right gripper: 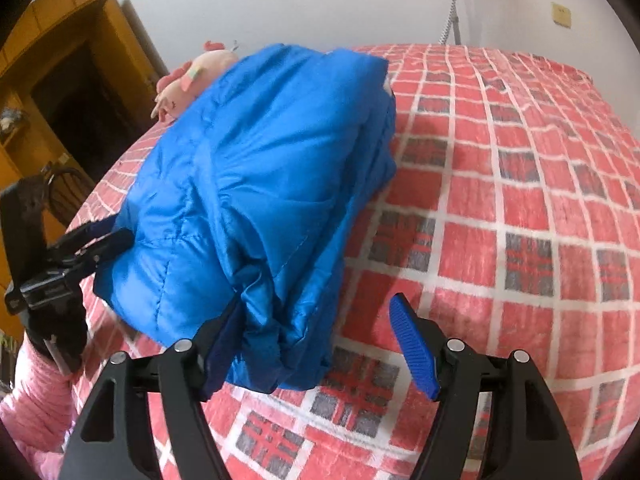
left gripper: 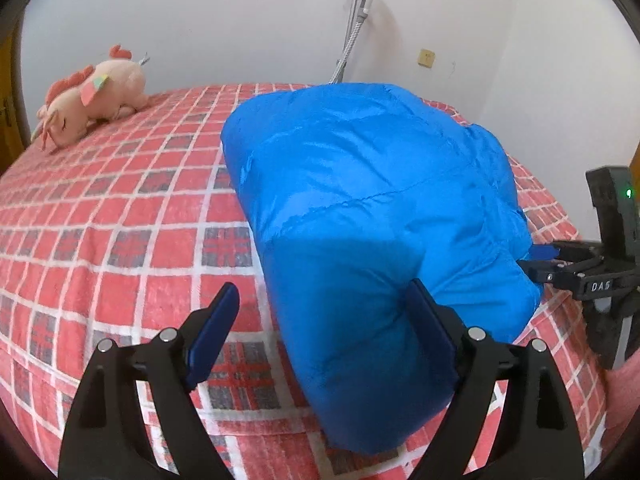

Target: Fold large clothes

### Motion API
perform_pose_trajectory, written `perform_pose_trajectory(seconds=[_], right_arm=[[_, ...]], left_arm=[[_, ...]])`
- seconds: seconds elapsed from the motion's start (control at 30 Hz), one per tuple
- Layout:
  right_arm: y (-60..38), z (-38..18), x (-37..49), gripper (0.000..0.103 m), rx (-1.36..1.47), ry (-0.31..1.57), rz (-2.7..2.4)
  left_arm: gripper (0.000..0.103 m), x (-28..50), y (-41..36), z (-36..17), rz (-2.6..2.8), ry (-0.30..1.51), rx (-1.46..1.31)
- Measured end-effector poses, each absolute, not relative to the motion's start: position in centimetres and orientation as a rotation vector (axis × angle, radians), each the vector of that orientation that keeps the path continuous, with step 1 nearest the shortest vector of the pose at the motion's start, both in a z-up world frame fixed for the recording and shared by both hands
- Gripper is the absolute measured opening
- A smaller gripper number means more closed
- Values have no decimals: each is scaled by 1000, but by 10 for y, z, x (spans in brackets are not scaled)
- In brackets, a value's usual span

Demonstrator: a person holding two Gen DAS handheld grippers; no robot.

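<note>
- A big blue puffy jacket [left gripper: 372, 208] lies folded into a fat bundle on a bed with a red checked blanket [left gripper: 120, 220]; it sits out in front of both sets of fingers.
- The left gripper [left gripper: 326, 336] has its two fingers spread wide; nothing is pinched between them.
- The left finger [left gripper: 212, 336] of that gripper is over bare blanket, off to the side of the jacket; the other finger rests right against the near edge of the jacket, and I cannot tell if it presses in.
- The right gripper [right gripper: 320, 350] also stands wide open; it holds nothing tight.
- Its left finger [right gripper: 220, 356] touches the near corner of the jacket, where the folded layers bunch up; that corner sits between the two fingers, close to the left one; its right finger [right gripper: 414, 346] is out in the air above the blanket, apart from the cloth.
- In the left view, the right gripper shows at the far right, with its tips at the side of the jacket.
- A pink plush toy [left gripper: 92, 96] lies far beyond the fingers, near the white wall [left gripper: 240, 20]; it is well apart from the jacket in the left view.
- A pink fuzzy sleeve [right gripper: 36, 404] shows at the low left of the right view, behind the left gripper.
</note>
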State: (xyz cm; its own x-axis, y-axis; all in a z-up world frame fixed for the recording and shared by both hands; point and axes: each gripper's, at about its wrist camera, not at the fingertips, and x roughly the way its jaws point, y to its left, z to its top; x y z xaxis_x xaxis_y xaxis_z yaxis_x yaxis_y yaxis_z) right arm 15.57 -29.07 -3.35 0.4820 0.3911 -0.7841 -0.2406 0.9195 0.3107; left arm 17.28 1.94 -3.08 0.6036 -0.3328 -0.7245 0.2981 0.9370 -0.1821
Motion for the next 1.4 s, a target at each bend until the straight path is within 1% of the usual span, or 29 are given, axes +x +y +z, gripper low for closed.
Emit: perform_pose_trajectory(seconds=[0.1, 0.23, 0.43, 0.7, 1.0, 1.4], right_arm=[[-292, -23, 148, 73, 176, 963, 375], [-288, 0, 126, 90, 129, 912, 303], [-274, 15, 93, 99, 111, 891, 315], [-260, 19, 60, 99, 87, 893, 285], [-251, 28, 31, 99, 59, 876, 241], [-248, 38, 6, 99, 77, 859, 262]], left_arm=[[84, 173, 23, -25, -343, 878, -91], [90, 151, 19, -8, -266, 839, -31], [97, 119, 9, 10, -203, 802, 24], [97, 87, 13, 19, -159, 797, -23], [97, 59, 9, 25, -137, 828, 11], [98, 26, -2, 38, -142, 769, 60]])
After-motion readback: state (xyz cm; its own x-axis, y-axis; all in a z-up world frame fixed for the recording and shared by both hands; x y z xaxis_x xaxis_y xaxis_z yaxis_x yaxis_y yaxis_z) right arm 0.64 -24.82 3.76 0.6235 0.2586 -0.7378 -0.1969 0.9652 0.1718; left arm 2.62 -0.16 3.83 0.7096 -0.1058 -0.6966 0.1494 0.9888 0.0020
